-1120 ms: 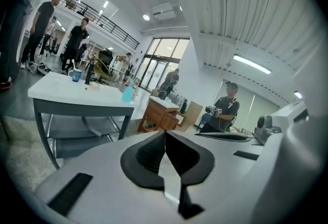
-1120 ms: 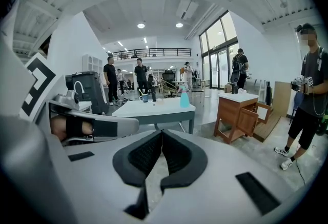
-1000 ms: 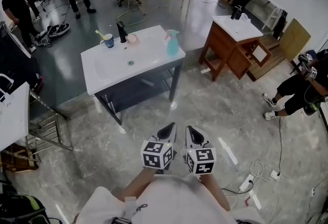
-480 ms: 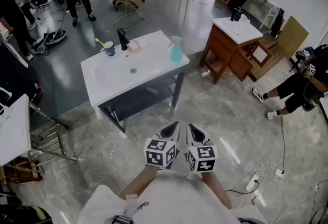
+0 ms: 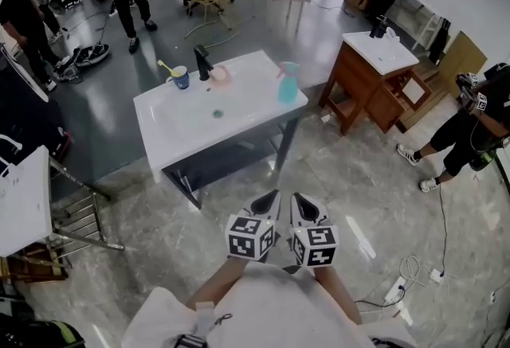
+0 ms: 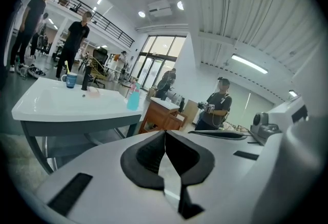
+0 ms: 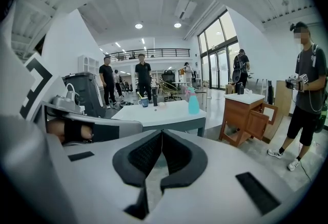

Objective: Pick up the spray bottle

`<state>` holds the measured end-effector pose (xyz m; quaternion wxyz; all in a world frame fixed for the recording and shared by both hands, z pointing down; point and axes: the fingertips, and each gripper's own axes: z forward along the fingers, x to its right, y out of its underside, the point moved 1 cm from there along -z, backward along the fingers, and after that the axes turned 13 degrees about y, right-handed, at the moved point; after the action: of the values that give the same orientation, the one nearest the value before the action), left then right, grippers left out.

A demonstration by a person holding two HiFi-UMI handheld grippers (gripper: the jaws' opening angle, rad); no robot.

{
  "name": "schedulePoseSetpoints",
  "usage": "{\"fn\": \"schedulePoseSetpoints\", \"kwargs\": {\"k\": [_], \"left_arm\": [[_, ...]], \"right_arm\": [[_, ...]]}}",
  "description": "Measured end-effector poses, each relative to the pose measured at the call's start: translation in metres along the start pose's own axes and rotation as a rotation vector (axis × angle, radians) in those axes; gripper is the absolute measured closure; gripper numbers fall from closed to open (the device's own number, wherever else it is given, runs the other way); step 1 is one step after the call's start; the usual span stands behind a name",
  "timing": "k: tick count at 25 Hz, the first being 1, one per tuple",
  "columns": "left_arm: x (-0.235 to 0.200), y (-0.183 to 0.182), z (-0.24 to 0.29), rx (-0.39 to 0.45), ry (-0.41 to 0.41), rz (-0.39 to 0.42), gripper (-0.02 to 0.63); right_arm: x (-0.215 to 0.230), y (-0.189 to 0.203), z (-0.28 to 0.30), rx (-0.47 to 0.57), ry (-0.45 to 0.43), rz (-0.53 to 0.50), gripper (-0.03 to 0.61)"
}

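Far beyond the left gripper [image 5: 269,198] and right gripper [image 5: 296,199], fingers pressed together, stands the spray bottle [image 5: 288,84].

Interior brightly and evenly lit. Sources: recessed ceiling lights [image 7: 138,25] and tall windows [image 7: 218,59]. Polished floor [image 5: 374,179] carries pale glare streaks. Both gripper views show strong fisheye bending, black vignetted corners and soft near foreground. Head view sharp.

I see a glossy marble floor [image 5: 374,179], white washstand [image 5: 179,123], wooden cabinet [image 5: 368,84] right of it, tall windows [image 7: 219,61] behind, round ceiling lights [image 7: 138,25] on.
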<state>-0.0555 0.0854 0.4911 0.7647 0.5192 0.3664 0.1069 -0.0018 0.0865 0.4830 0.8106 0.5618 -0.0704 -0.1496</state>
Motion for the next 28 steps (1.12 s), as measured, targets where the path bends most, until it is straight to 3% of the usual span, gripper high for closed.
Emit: {"fn": "schedulePoseSetpoints", "kwargs": {"k": [16,28], "left_arm": [[-0.008,-0.003,-0.002,-0.027,0.014,0.013,0.588],[-0.018,-0.001,0.002,-0.021,-0.036,-0.002,0.588]], "right_arm": [[-0.003,-0.001,0.005,-0.008,0.031,0.023,0.551],[0.000,0.000,0.018,-0.010,-0.009,0.029,0.551]]}}
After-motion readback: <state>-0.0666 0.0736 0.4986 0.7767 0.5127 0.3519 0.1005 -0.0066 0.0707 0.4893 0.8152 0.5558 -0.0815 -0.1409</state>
